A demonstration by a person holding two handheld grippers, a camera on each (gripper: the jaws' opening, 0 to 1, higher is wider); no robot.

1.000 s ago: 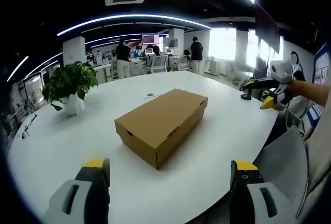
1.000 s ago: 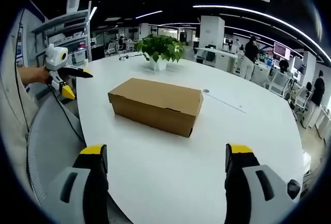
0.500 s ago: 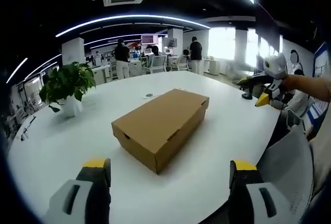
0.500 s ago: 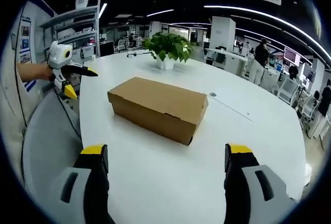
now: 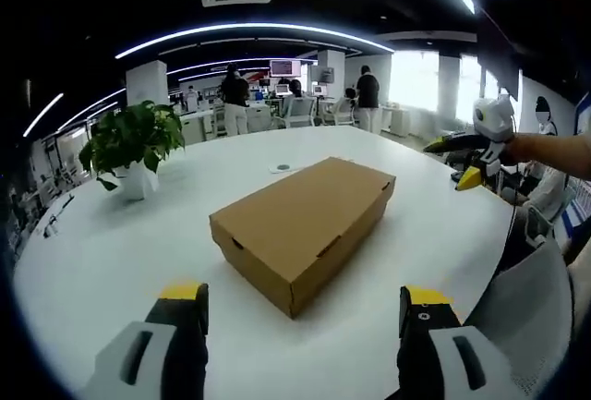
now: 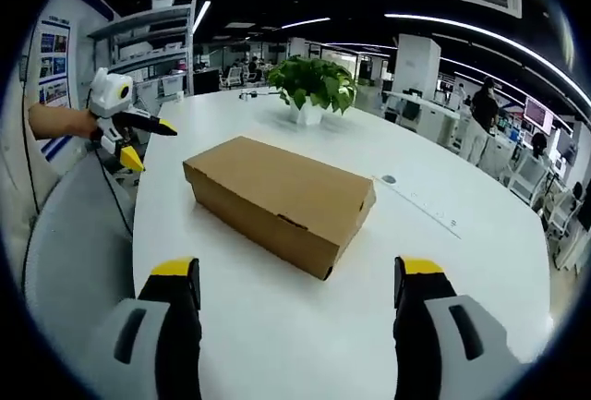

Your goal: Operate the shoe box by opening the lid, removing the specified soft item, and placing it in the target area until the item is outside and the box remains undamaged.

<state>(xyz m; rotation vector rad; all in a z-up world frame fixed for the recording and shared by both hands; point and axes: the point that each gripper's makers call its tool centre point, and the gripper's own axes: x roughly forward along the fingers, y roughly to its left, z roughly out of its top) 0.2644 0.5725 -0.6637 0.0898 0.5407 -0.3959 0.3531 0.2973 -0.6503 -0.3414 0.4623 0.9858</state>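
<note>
A brown cardboard shoe box (image 5: pixel 305 220) (image 6: pixel 277 199) lies on the round white table (image 5: pixel 102 243) (image 6: pixel 277 326) with its lid down. My left gripper (image 5: pixel 300 300) hangs open over the table's near edge, short of the box, with nothing between its jaws. My right gripper (image 6: pixel 294 275) is open too, facing the box from the other side. Each view also catches the other gripper off to one side, held up beside the table: the right gripper (image 5: pixel 469 152) and the left gripper (image 6: pixel 129 139), both with jaws parted.
A potted green plant (image 5: pixel 134 146) (image 6: pixel 312 86) stands on the table beyond the box. A grey chair back (image 5: pixel 526 312) (image 6: pixel 65 252) sits at the table's edge. Several people stand at desks (image 5: pixel 295 109) far behind.
Both cameras have drifted a little closer to the box, which looks larger now. The box itself has not moved and its lid stays shut.
</note>
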